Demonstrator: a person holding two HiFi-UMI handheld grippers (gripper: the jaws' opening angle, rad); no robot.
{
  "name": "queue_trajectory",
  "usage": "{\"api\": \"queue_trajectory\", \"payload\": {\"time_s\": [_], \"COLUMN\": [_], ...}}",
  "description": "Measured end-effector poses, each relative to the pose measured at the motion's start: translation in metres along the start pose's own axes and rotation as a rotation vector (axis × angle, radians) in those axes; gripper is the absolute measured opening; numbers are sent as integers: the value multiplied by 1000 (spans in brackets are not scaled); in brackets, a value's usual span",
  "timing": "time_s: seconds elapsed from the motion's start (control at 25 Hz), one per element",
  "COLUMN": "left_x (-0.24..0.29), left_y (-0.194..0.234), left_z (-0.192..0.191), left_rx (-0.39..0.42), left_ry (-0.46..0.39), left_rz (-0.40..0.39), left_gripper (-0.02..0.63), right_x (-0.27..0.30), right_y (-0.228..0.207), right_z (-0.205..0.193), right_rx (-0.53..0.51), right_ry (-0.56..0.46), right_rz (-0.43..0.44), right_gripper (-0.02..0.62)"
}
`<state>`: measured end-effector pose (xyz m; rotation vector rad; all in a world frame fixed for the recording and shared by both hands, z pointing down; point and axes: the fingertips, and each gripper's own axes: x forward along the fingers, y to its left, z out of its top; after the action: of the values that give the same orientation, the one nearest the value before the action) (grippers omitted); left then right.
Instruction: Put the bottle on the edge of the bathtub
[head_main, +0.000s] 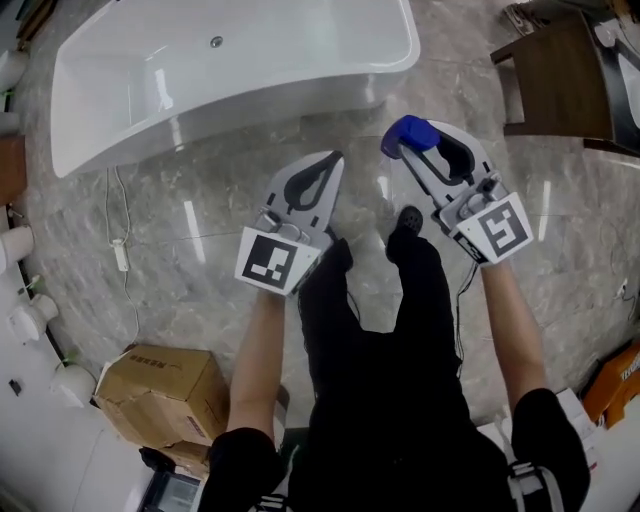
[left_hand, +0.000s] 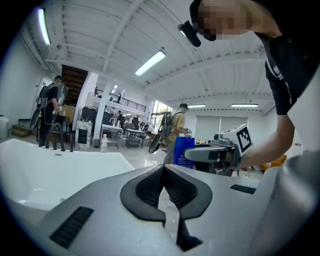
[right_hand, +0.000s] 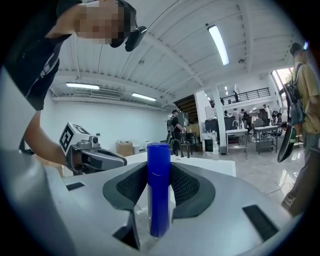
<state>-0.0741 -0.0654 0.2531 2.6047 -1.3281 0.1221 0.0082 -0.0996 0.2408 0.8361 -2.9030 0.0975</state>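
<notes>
A marble floor (head_main: 200, 260) is seen from above, with a white bathtub (head_main: 250, 98) set across the top of the head view and a cardboard box (head_main: 165, 390) lying lower left. Two grippers are held side by side over the floor, short of the tub's near wall. The left gripper (head_main: 325, 170) is clenched on nothing, its pads being pressed together. The right gripper (head_main: 415, 150) is clamped on a blue bottle (head_main: 405, 133), which is gripped upright between the pads (right_hand: 187, 185) in the right gripper view. The bottle is held in the air near the tub's right end, apart from its rim. The carrying step is judged to be in hand. For the next move, the bottle would need to be brought over the rim, lowered until its base sits flat, and only then let go.
</notes>
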Motion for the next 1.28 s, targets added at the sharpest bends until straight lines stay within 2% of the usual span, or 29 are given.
{"api": "queue_trajectory", "payload": {"time_s": [0.2,0.68,0.8,0.92,1.12,1.28], "left_x": [41,126,144,160,177,184], "left_y": [26,109,133,157,174,181], "left_z": [-94,-323,-374,-418,-476,-504], "left_rx": [25,43,74,114,124,85], "left_ry": [-8,-36,-37,-45,-24,-45], "left_rz": [2,-119,-116,-98,-78,-72], "left_gripper": [9,9,9,9,9,9], "right_x": [25,112,133,156,175,187], "right_y": [-26,-60,-71,-79,-84,-86], "right_z": [-105,-352,-414,-461,-521,-562], "right_rx": [-38,-101,-112,-132,-134,-129], "right_ry": [-9,-76,-68,-100,-115,-86], "right_rz": [31,157,187,211,252,273], "right_gripper": [138,138,138,138,138,138]}}
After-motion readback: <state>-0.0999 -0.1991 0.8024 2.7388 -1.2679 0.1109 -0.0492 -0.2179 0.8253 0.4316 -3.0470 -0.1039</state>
